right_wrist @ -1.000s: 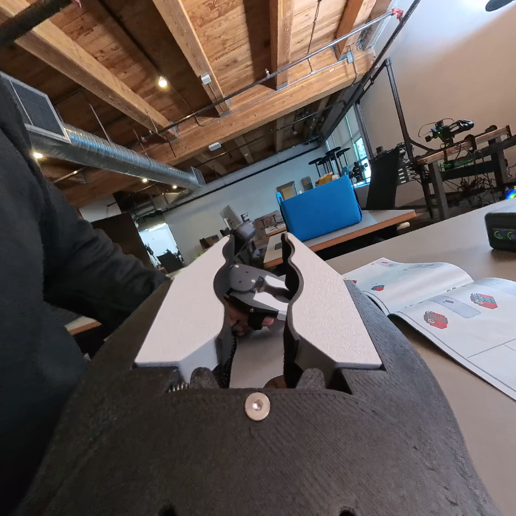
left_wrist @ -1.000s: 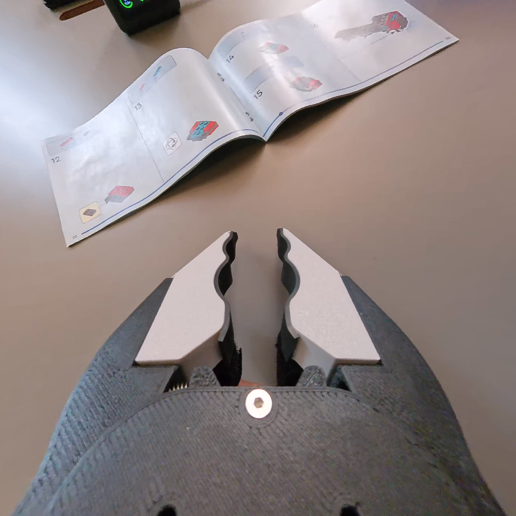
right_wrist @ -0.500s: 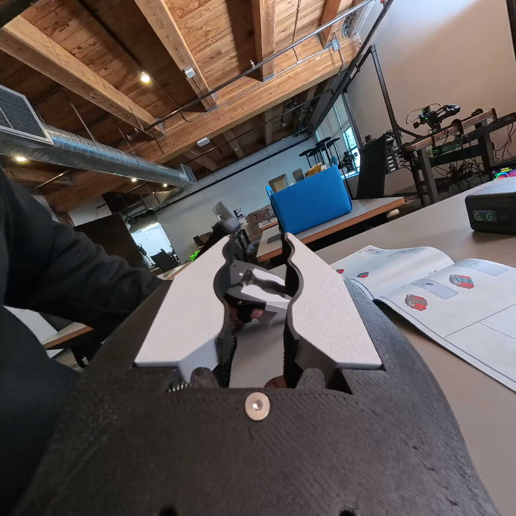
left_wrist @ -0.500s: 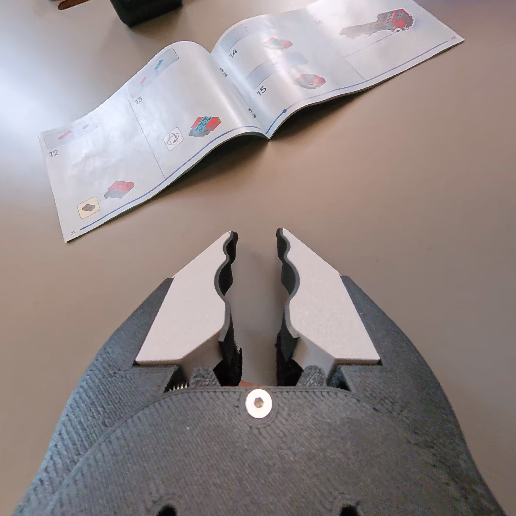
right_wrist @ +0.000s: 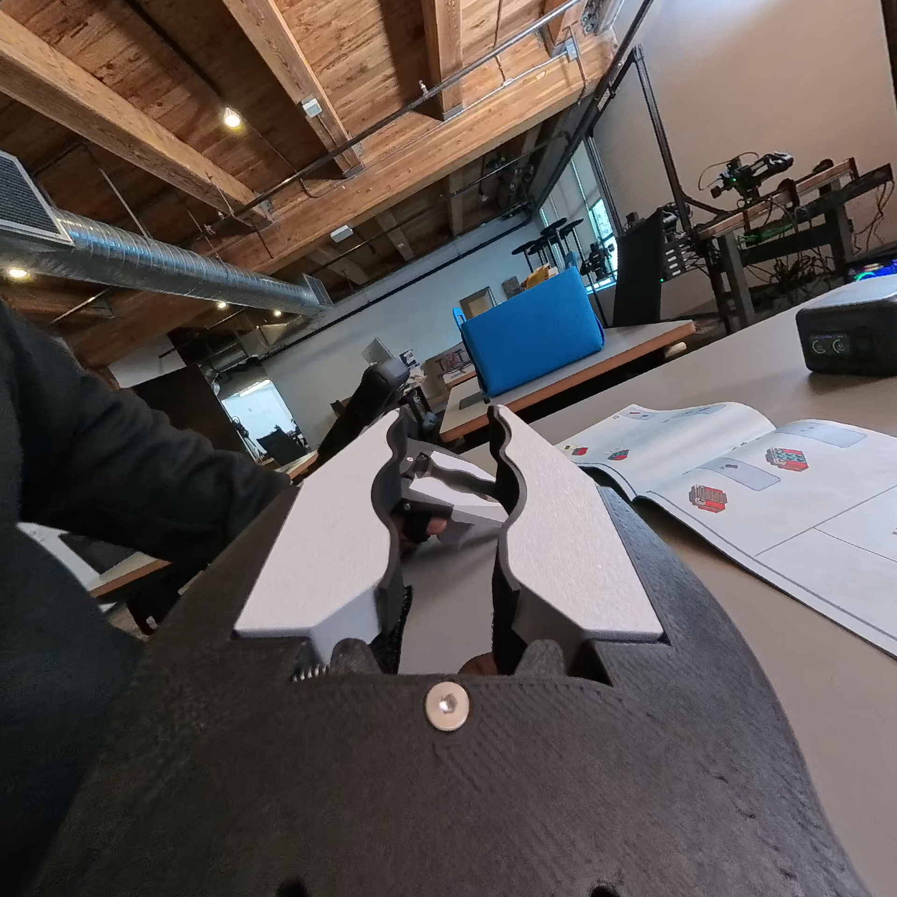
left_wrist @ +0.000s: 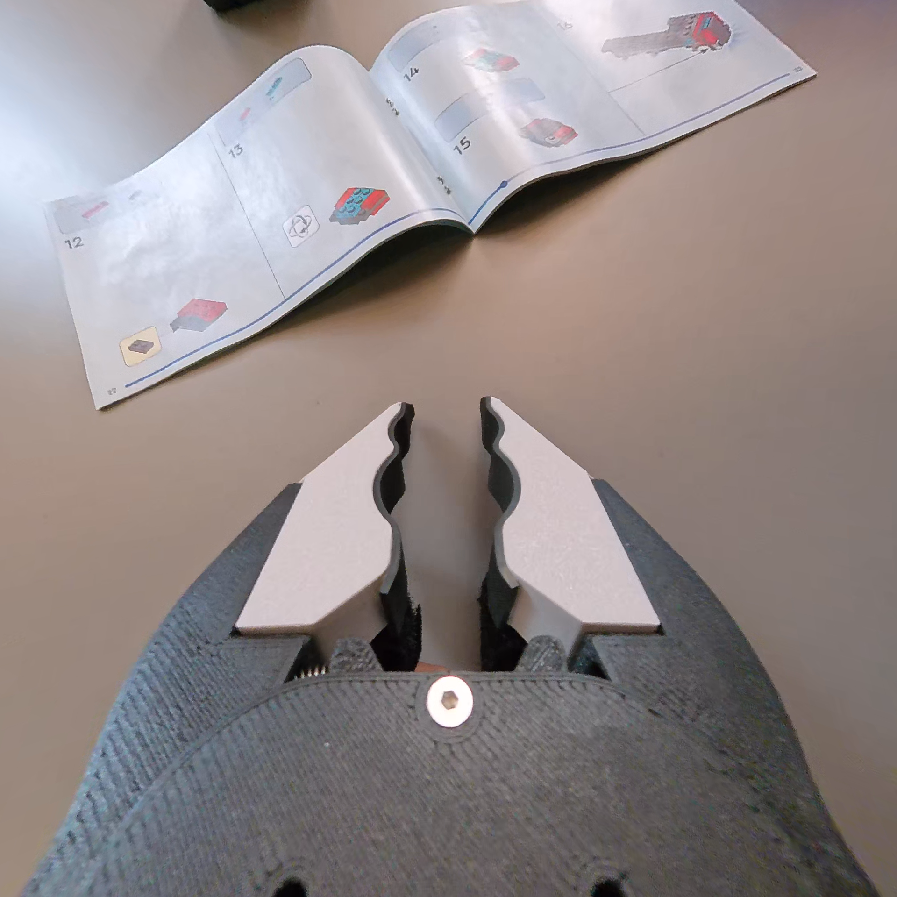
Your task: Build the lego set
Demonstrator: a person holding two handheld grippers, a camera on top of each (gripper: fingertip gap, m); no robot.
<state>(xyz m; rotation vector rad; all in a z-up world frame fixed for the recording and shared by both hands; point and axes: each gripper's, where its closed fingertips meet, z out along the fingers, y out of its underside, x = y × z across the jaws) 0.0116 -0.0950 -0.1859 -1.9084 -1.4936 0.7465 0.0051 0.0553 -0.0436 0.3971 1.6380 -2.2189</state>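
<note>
An open instruction booklet (left_wrist: 388,160) lies on the brown table (left_wrist: 679,340), ahead of my left gripper (left_wrist: 446,407). The left gripper is open and empty, with bare table between its fingers. My right gripper (right_wrist: 444,417) is open and empty, tilted up and pointing sideways across the table. Between its fingers I see the left gripper (right_wrist: 451,495), held in a gloved hand. The booklet also shows in the right wrist view (right_wrist: 757,490), to the right. No lego bricks are in view.
A black box with green lights (right_wrist: 849,340) stands on the table beyond the booklet. A person's dark sleeve (right_wrist: 97,485) fills the left of the right wrist view. A blue bin (right_wrist: 529,330) sits on another table far behind. Some 20 centimetres of space lies between my two pairs of fingers.
The left gripper has crept forward, so the booklet sits slightly nearer and the black box has left the top edge. The right gripper has swung and tilted, shifting the room view. Both jaws are unchanged.
</note>
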